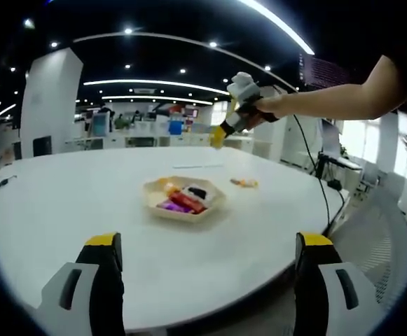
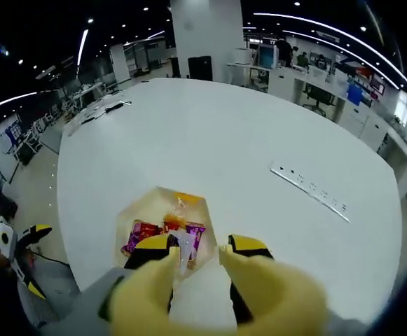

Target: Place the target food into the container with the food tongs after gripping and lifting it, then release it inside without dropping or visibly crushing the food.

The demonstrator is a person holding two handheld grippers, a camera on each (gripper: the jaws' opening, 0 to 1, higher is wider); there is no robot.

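A beige hexagonal tray [image 1: 216,204] sits mid-table with several wrapped foods in it, red, purple, orange and black. My left gripper [image 1: 210,241] stands open and wide at the near table edge, nothing between its jaws. A person's hand holds my right gripper [image 1: 244,105] high above the far side of the table, with yellow food tongs [image 1: 218,134] sticking out of it. In the right gripper view, my right gripper [image 2: 202,245] looks down on the tray [image 2: 129,210], its jaws narrowed on the tongs [image 2: 273,294]. The left gripper [image 2: 21,238] shows at the lower left.
A small orange item [image 1: 245,183] lies on the round white table [image 1: 63,203] to the right of the tray. A long white strip [image 2: 308,185] lies further across the table. A cable hangs off the right table edge [image 1: 323,196]. Office desks stand behind.
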